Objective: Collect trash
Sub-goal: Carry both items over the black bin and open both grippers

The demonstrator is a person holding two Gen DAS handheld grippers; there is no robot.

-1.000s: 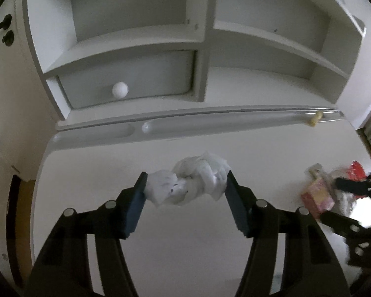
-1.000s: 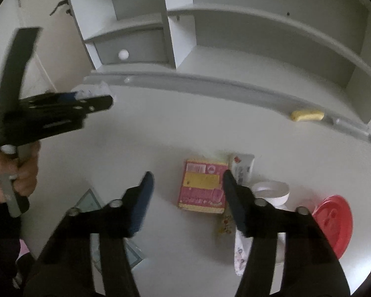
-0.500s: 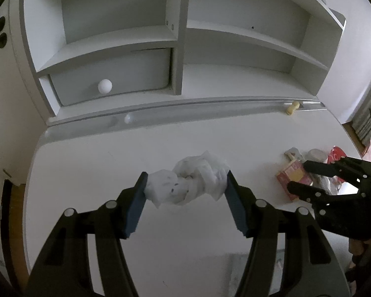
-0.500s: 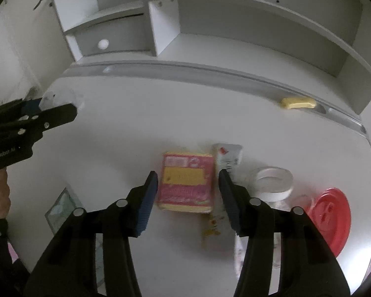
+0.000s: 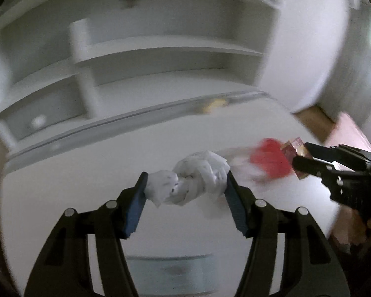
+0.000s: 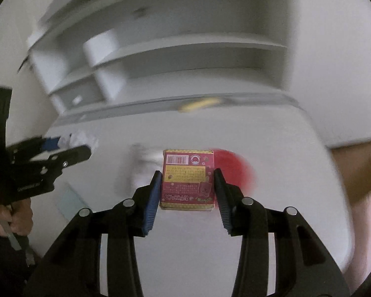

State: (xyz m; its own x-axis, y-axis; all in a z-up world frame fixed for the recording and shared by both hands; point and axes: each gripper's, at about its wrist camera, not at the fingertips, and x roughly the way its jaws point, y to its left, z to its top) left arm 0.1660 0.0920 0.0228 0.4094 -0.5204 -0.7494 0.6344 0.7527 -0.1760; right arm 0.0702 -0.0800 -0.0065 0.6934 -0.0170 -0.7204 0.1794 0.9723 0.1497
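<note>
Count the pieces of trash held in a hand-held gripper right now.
2. The left hand-held gripper holds a crumpled white tissue. The right hand-held gripper holds a pink box. Blurred scraps on the desk are not held.

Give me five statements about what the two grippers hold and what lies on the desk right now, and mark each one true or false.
1. The left gripper is shut on a crumpled white tissue. True.
2. The right gripper is open with nothing between its fingers. False: it is shut on a pink snack box.
3. A red lid shows beyond the snack box on the white desk. True.
4. A yellow object lies in the groove along the back of the desk. True.
5. The snack box is blue and green. False: it is pink with a yellow panel and a barcode.
</note>
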